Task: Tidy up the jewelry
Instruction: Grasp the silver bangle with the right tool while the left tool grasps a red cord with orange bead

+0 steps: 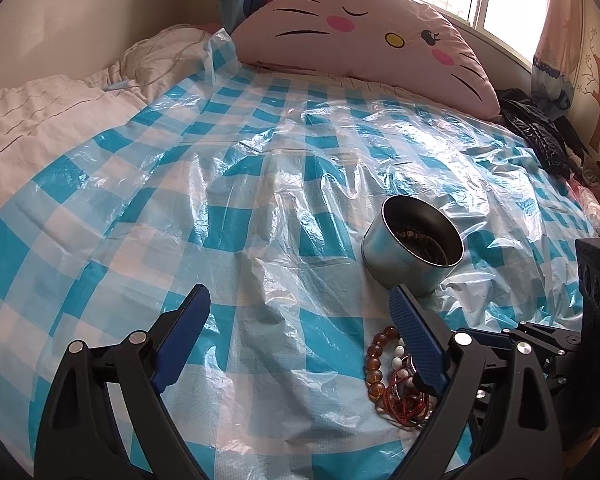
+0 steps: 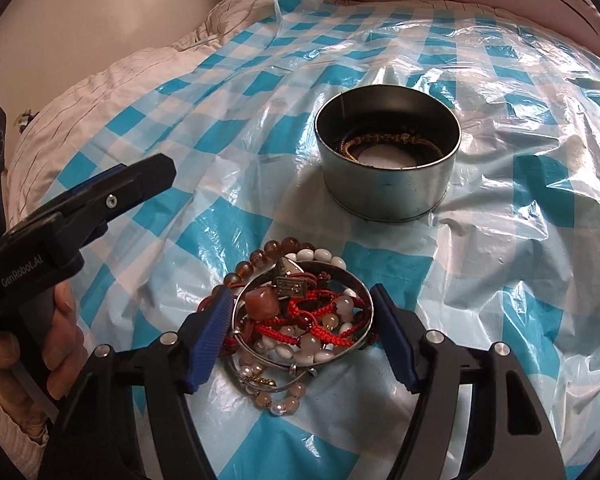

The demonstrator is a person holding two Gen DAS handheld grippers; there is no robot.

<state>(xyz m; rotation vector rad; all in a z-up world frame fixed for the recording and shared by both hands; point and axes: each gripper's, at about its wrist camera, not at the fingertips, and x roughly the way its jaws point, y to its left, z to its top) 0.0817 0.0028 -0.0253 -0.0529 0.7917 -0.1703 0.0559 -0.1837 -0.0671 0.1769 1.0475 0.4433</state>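
Right gripper point(image 2: 302, 334): jaws spread either side of the silver bangle point(image 2: 362, 292), blue pads not visibly pressing it.
Left gripper point(image 1: 300, 344): wide open, nothing between its fingers (plastic sheet only).
Jewelry pile point(image 2: 300, 320): near centre of the checked sheet point(image 2: 500, 240); red cords, white and amber beads tangled inside and around the bangle.
Tin point(image 2: 388, 160): upright, farther back, bracelets coiled inside.
Hand point(image 2: 56, 336): near left, gripping the left handle.

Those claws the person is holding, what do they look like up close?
Each claw is a black plastic frame that forks into two curved arms joined by round silver rivets. The left claw and the right claw both end in flat blue fingers with a fine ribbed texture. White lettering, "GenRobot.AI", runs along the left one's side, near a small screw. A pale ribbed cuff shows at the wrist.
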